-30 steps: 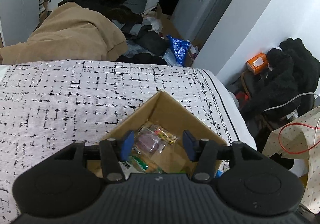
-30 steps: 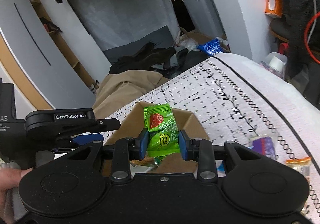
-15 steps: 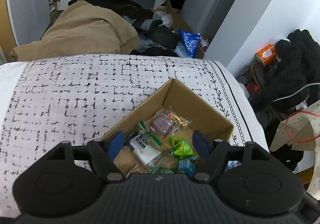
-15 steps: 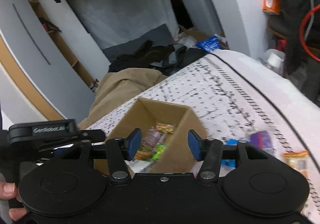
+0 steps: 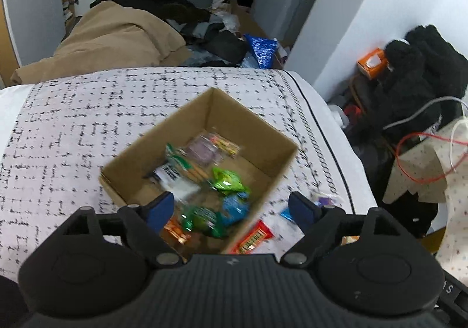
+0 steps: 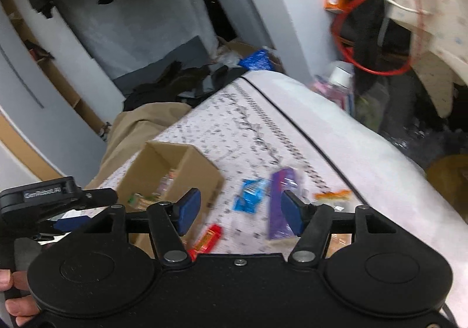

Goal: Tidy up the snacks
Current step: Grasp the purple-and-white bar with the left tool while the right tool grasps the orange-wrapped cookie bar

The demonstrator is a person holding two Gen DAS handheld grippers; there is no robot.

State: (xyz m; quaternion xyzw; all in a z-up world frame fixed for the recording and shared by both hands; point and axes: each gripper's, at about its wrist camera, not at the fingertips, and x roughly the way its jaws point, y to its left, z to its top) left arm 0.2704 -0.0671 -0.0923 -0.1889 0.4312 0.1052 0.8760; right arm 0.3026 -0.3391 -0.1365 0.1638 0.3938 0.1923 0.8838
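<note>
Box [image 5: 264,129] snacks blurred; red pack [image 5: 252,236] cut off.

Left gripper [image 5: 231,209] and right gripper [image 6: 239,210] hover, jaws apart.

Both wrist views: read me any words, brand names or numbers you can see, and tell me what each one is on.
"GenRobot.AI": on the top bar of the left gripper, seen from the right wrist; blurred but legible.
"S": a lone letter on the left gripper's own body at the left view's lower right edge; the rest is cut off.
Red snack bar: printing, too blurred to read.
Packets in the cardboard box: print unreadable.
White appliance: sticker too small.
</note>
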